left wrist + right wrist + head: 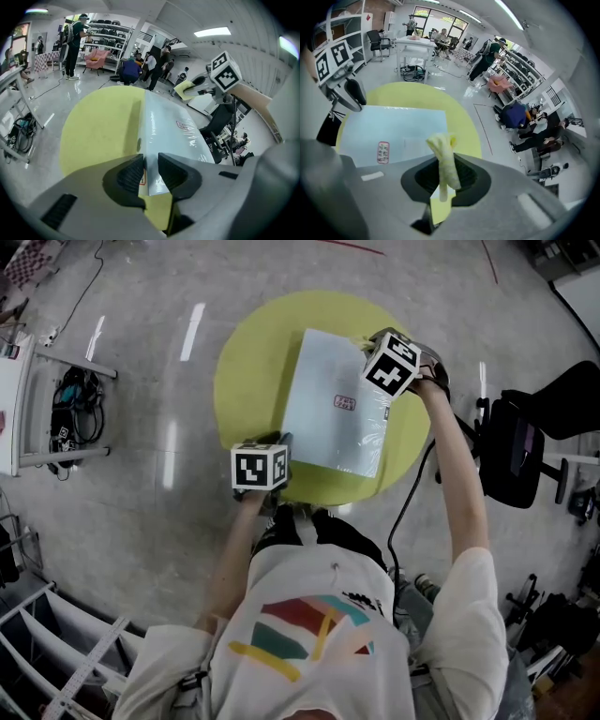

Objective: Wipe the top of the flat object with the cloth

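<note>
Pinning the flat object [328, 427] by its near corner with my left gripper [151, 165] jaws clamped, I'd drag the cloth [443, 150], clenched in my right gripper [445, 177], across evenly.

Pale-blue flat object [337, 404] lies on yellow table [246, 367]; yellow cloth [444, 157] bunched.

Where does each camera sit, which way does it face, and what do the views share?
Head view: on the person's head, facing steeply down at the table and flat object; shows shirt, both arms, left gripper, right gripper.
Left gripper view: on that gripper, along jaws clamping the flat object's corner, toward the right gripper.
Right gripper view: along jaws pinching the cloth, toward the left gripper.
Shared: all show table and flat object.
</note>
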A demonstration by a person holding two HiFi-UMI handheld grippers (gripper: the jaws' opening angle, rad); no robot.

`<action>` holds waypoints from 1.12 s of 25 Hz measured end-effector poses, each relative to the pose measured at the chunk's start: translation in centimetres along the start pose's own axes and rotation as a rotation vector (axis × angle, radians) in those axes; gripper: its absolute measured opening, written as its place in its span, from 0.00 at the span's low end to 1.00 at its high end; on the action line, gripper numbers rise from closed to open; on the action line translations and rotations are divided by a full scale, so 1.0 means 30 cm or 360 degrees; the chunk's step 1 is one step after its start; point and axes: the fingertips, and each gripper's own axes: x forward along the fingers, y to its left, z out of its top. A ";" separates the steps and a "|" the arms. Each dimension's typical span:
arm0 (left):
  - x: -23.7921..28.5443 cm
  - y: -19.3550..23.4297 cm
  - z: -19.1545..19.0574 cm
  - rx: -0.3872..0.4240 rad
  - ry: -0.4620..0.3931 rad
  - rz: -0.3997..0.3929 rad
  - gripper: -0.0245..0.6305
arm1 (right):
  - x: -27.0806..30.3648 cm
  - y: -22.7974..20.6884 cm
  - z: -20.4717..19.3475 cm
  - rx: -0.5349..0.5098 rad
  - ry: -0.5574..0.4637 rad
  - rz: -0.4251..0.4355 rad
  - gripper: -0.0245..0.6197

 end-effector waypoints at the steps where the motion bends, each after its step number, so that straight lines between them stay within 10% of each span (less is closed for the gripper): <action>1: -0.003 0.001 0.002 -0.0001 0.0002 0.0000 0.20 | 0.034 -0.011 0.007 -0.0007 0.0010 0.0000 0.08; 28: -0.009 -0.005 0.015 -0.0032 -0.0027 -0.0024 0.20 | 0.255 -0.014 -0.016 0.0049 0.0212 0.0158 0.08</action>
